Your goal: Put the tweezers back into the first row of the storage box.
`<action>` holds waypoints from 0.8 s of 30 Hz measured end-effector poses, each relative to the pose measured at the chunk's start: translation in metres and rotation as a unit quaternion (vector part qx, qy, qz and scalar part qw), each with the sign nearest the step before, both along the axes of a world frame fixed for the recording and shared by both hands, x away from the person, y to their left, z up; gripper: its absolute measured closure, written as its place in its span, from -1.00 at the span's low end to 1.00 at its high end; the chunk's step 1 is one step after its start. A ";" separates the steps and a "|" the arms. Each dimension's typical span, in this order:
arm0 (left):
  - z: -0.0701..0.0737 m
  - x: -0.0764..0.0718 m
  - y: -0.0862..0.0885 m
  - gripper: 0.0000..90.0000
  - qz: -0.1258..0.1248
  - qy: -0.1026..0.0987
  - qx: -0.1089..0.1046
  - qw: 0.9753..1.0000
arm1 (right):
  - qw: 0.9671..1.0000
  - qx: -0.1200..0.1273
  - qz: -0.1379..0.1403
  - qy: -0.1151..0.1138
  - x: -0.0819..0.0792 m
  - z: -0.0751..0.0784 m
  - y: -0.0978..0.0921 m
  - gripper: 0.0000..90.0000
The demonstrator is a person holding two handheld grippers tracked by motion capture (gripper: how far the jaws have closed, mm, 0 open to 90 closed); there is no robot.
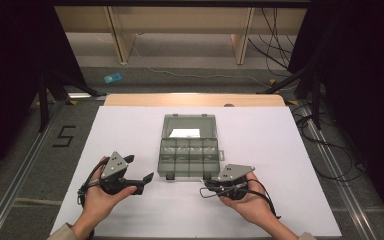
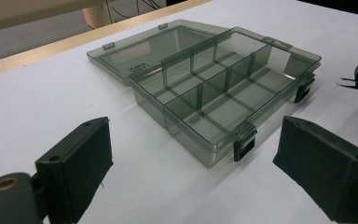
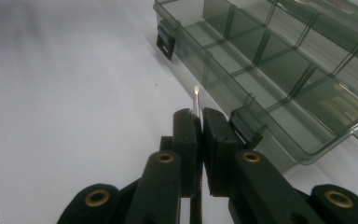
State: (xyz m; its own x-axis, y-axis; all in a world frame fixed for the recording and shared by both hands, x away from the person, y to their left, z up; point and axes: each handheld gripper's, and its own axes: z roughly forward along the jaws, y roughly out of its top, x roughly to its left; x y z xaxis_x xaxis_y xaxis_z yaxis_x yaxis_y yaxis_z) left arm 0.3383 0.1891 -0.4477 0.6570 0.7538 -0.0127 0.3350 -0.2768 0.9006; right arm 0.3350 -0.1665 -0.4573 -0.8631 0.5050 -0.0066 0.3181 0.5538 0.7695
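Few readable marks. On the floor (image 1: pixel 25 150) left of the table (image 1: pixel 195 99), a black "5" (image 1: pixel 65 136). Inside the lid (image 1: pixel 189 122) of the clear grey box (image 1: pixel 189 156), a white label (image 1: pixel 185 133), too small to read in the high view. In the left gripper view, some raised writing (image 2: pixel 140 67) on the lid, not legible.

Box open in the middle of the white sheet (image 1: pixel 280 150) on the table, lid laid flat on the far side, tray split by dividers into small compartments. On the tray's near wall, two black latches (image 2: pixel 242 144), one close to each end.

Left gripper (image 1: pixel 140 169) held in the left hand (image 1: pixel 100 197), near the box's left near corner but apart from it. Jaws spread wide, with nothing between them and touching nothing; between them, in the left gripper view, the box corner farther off.

Right gripper (image 1: pixel 205 187) held in the right hand (image 1: pixel 245 197), just in front of the box's right near corner. Jaws pressed almost together, pinching a thin silvery piece (image 3: pixel 196 100). Sticks out past the jaw tips, its end close to the tray's near wall; whether touching the wall, cannot tell. Hard to say what kind of piece. Also seen from the left gripper view as a fine point (image 2: pixel 347 83) at the right edge, just beside the latch there.
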 end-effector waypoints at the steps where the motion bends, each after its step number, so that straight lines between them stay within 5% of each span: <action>1: 0.000 0.000 0.000 -0.78 0.000 0.000 0.000 1.000 | 1.000 0.000 -0.002 -0.003 0.000 0.001 0.000 0.89; 24: -0.001 0.000 -0.001 -0.77 0.001 0.000 0.002 1.000 | 0.999 0.016 -0.017 -0.024 0.009 0.014 -0.005 0.89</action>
State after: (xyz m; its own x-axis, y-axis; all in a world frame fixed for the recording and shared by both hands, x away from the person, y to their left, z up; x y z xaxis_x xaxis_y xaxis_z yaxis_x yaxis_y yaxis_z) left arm 0.3386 0.1881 -0.4485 0.6550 0.7555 -0.0103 0.3363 -0.2793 0.8994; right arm 0.3439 -0.1718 -0.4431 -0.8442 0.5352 -0.0300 0.2997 0.5175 0.8015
